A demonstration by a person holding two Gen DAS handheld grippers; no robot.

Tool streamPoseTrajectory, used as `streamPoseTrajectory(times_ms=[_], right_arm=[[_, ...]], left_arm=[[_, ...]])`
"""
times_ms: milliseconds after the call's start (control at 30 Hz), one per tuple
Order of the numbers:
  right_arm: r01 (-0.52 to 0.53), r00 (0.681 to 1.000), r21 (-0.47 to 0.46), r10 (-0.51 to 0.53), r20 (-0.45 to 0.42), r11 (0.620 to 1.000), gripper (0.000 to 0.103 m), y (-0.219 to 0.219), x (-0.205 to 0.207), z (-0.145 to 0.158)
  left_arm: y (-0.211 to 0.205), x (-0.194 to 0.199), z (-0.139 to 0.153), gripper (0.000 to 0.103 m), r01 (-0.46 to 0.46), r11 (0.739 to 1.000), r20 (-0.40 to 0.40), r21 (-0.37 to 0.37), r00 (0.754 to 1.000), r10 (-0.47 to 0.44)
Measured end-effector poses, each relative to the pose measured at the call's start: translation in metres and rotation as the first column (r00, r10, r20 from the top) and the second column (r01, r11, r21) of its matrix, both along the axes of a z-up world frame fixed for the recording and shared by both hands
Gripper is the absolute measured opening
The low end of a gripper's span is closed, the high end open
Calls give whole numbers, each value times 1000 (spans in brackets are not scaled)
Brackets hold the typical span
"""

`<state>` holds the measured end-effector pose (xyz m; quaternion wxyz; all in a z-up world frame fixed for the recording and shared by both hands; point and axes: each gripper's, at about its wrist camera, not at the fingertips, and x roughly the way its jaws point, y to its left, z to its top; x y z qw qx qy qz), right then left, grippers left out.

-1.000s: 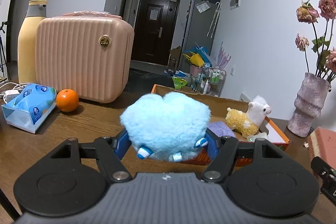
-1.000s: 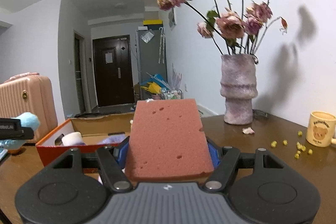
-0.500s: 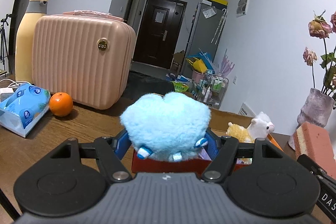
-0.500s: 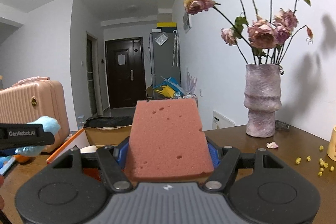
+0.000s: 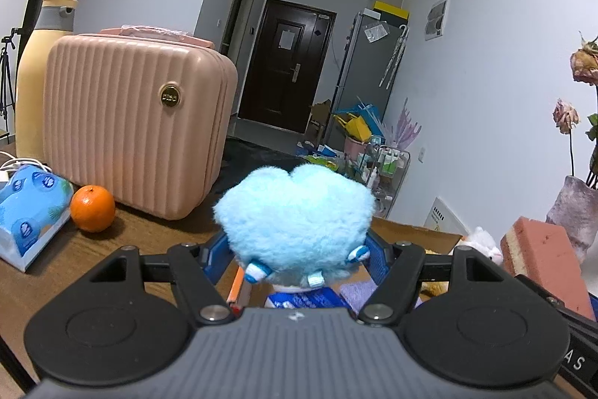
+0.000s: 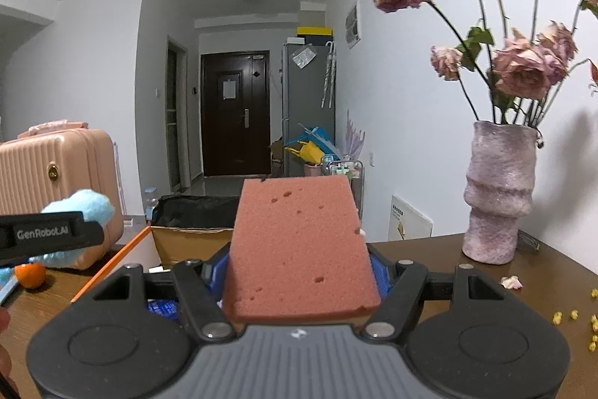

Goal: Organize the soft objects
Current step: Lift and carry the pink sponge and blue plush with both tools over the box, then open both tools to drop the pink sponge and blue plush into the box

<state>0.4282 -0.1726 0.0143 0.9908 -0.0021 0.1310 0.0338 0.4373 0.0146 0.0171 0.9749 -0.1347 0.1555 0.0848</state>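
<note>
Carrying both loads over the orange-rimmed cardboard box (image 6: pixel 194 236) on the brown wooden table (image 5: pixel 56 281); judged step is drop-off into it. To do it well: get each piece fully past the box rim before letting go, lower first, release one side at a time so the two grippers don't bump, since they sit close side by side.

Left gripper (image 5: pixel 297 255) is pinching a fluffy light-blue heart-shaped plush (image 5: pixel 295 215), blue pads pressed into its lower sides, plush sticking up and forward. It points slightly downward, roughly level roll, with box contents showing just under it: a blue printed pack (image 5: pixel 310 300) and a white-and-yellow alpaca toy (image 5: pixel 482 243), partly hidden.

Right gripper (image 6: pixel 301 273) is clamped on a pink-red rectangular foam sponge (image 6: pixel 299 245), sponge lying flat between the jaws. Also tilted slightly down, aimed at the box's near right part.

Pink ribbed suitcase (image 5: pixel 130 122) and an orange (image 5: pixel 92 208) stand off to the left, not involved.
</note>
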Motion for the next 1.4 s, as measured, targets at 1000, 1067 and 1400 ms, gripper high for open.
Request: streamPoseTrajectory(times_ms=[1000, 1067, 1400], right_arm=[[-31, 986, -86, 17, -166, 996, 69, 21, 94, -22], [-32, 986, -88, 17, -169, 996, 69, 19, 97, -24], [27, 980, -92, -45, -192, 995, 100, 8, 103, -27]], left_arm=[[-11, 84, -23, 71, 34, 995, -77, 91, 997, -27], [-12, 84, -23, 71, 36, 995, -79, 98, 996, -29], [-5, 83, -20, 101, 21, 996, -56, 81, 998, -17]])
